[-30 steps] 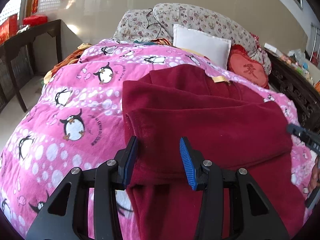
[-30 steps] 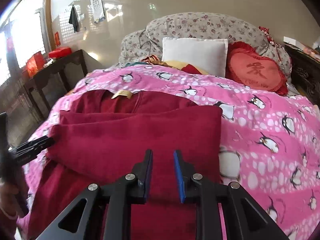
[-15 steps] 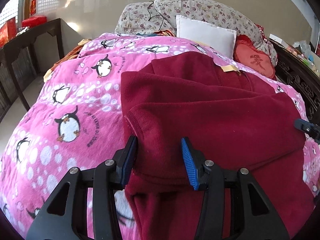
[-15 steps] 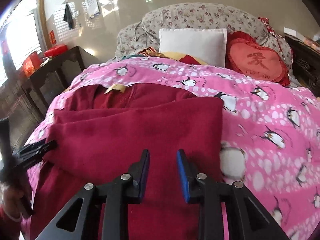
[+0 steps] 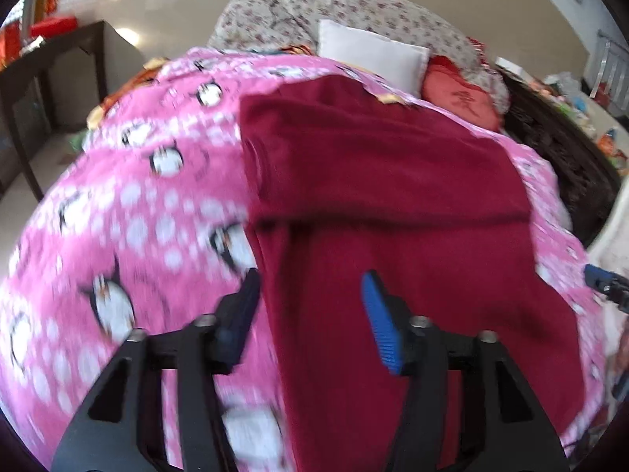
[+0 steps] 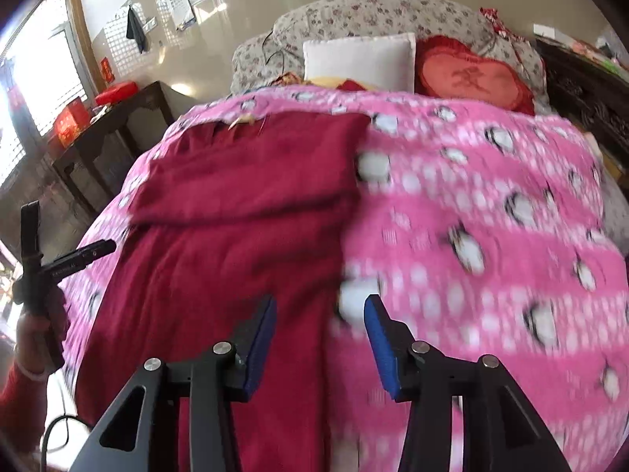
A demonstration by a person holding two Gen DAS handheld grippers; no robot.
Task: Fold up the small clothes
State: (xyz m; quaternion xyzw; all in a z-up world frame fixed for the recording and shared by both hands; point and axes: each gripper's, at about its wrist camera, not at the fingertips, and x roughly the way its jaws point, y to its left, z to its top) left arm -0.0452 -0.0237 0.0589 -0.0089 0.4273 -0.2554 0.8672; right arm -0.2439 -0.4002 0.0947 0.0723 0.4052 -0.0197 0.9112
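Note:
A dark red garment [image 5: 373, 165] lies on the pink penguin blanket [image 5: 137, 216], its top part folded down over the lower part. My left gripper [image 5: 312, 295] hovers over the garment's left edge, jaws opening, no cloth pinched between the blue pads. My right gripper [image 6: 320, 310] hangs over the garment's [image 6: 243, 181] right edge where it meets the blanket [image 6: 491, 216]; its jaws are opening too, with nothing gripped. In the right wrist view a hand [image 6: 31, 334] holds the left gripper at the far left.
A white pillow [image 6: 357, 59], a red heart cushion [image 6: 471, 74] and floral bedding [image 5: 354, 11] sit at the head of the bed. A dark wooden table [image 6: 118, 129] stands to the left, dark carved furniture [image 5: 558, 149] to the right.
Both grippers have drawn back toward the near end of the bed and their jaws have widened. The folded-over part of the garment stays lying flat, now farther ahead.

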